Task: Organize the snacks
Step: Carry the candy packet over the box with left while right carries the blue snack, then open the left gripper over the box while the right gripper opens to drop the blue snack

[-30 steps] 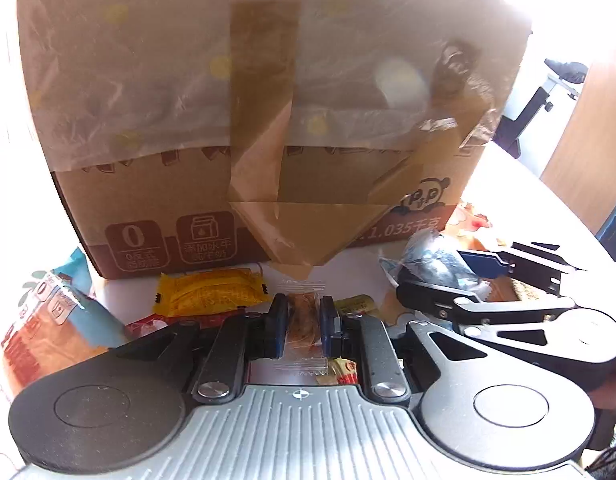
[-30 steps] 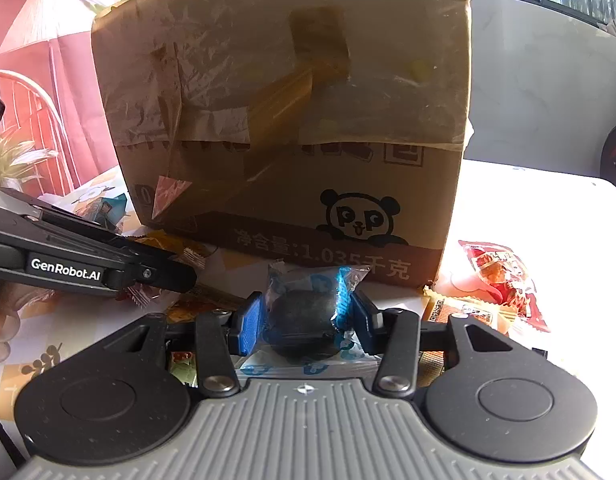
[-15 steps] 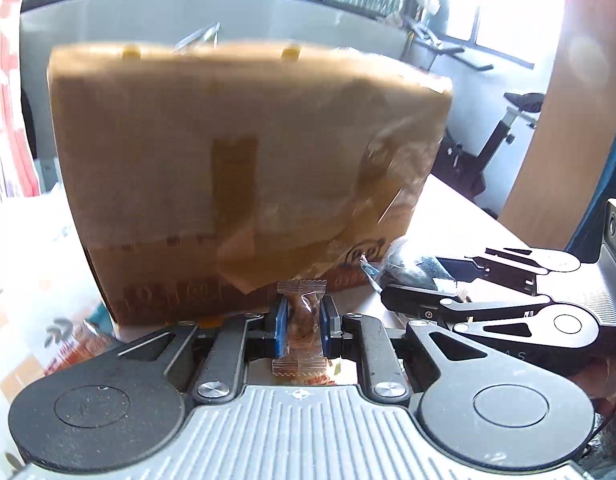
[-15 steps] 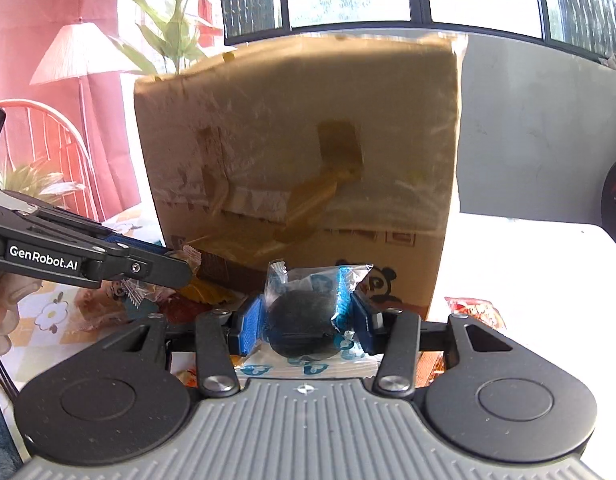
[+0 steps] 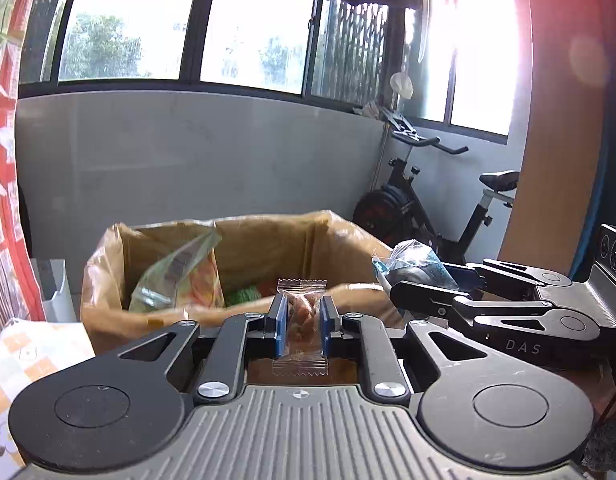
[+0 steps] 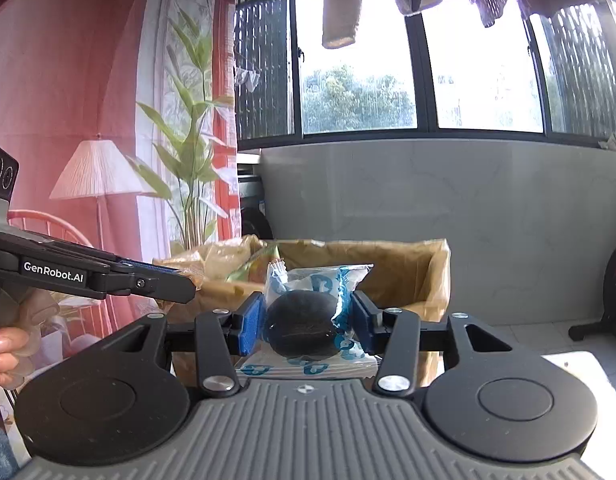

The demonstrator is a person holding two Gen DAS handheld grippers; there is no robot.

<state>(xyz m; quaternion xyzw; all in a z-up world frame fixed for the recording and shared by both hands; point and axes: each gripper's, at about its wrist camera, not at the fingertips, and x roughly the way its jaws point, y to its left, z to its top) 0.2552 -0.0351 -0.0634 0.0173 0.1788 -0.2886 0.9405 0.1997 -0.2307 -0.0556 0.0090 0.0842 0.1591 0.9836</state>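
Left gripper [image 5: 301, 322]: pads clamped on a small clear-wrapped brown snack [image 5: 301, 316], held upright by its middle so both crimped ends stay free.

Right gripper [image 6: 308, 322]: closed on a dark round snack in a blue-printed wrapper [image 6: 303, 328], squeezed across its widest part.

Both grippers point nearly level, side by side, at about rim height of the open cardboard box [image 5: 243, 240] just beyond. Judgement: carried high to clear the rim for dropping in.

Box already holds packets.

The cardboard box [image 5: 243, 240] looks matt brown, lined with crinkled glossy film. The small snack packet [image 5: 301, 322] is clear shiny plastic with crimped ends; the dark round snack [image 6: 301, 328] sits in glossy blue-printed wrap. Both grippers show matt black plastic, ribbed grey housing and bright metal screws [image 6: 391, 381].
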